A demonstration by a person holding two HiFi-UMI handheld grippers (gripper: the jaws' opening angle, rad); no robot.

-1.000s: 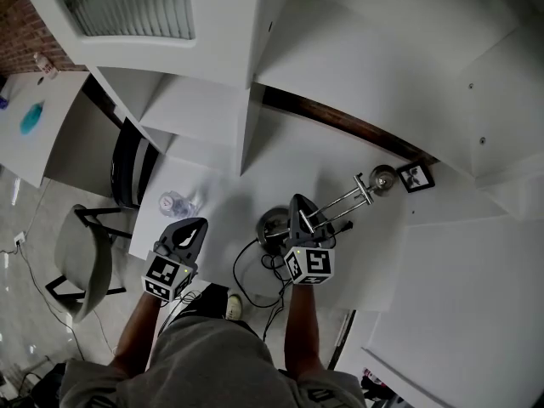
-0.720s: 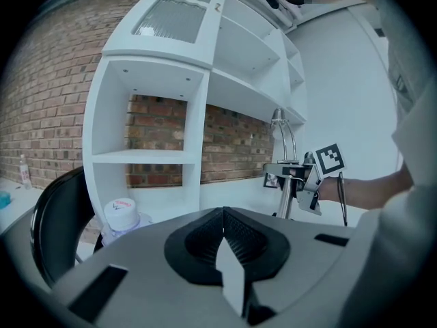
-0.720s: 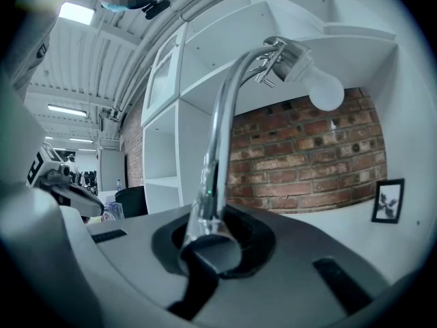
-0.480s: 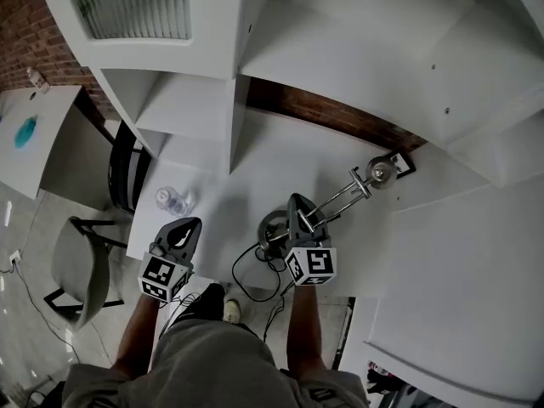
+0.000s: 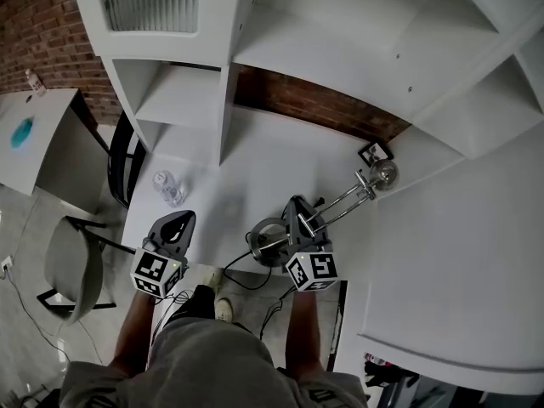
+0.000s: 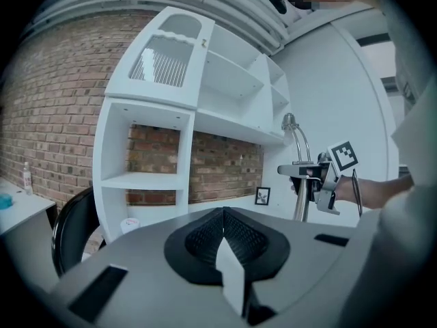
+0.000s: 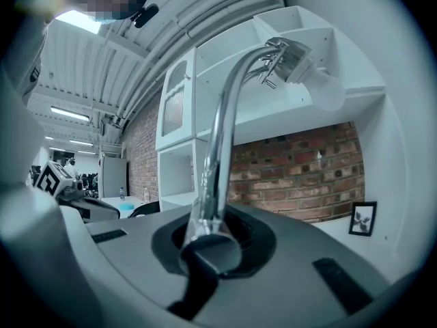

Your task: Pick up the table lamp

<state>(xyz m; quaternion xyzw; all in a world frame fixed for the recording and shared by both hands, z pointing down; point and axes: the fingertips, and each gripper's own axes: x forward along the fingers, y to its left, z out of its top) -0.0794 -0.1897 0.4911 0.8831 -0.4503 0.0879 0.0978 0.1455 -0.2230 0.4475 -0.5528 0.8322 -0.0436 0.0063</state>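
The table lamp (image 5: 342, 200) has a chrome arm, a round base (image 5: 265, 230) and a bare bulb (image 5: 384, 173). My right gripper (image 5: 298, 213) is shut on the lower part of the arm and holds the lamp over the front of the white desk (image 5: 255, 164), its black cord (image 5: 252, 282) hanging off the edge. In the right gripper view the chrome arm (image 7: 217, 149) rises from between the jaws of my right gripper (image 7: 208, 241) to the bulb (image 7: 325, 89). My left gripper (image 5: 177, 225) is shut on nothing, off to the lamp's left. The left gripper view shows the closed left gripper (image 6: 222, 244) with the lamp (image 6: 300, 183) at right.
A white shelving unit (image 5: 225, 49) stands on the desk against a brick wall. A small framed picture (image 5: 376, 152) leans at the back right, a water bottle (image 5: 167, 186) lies at the desk's left. A black chair (image 5: 121, 170) and a grey chair (image 5: 76, 266) stand at left.
Both grippers have risen and drawn back toward the desk's front edge. The lamp came along in the right gripper, its base now near the edge.
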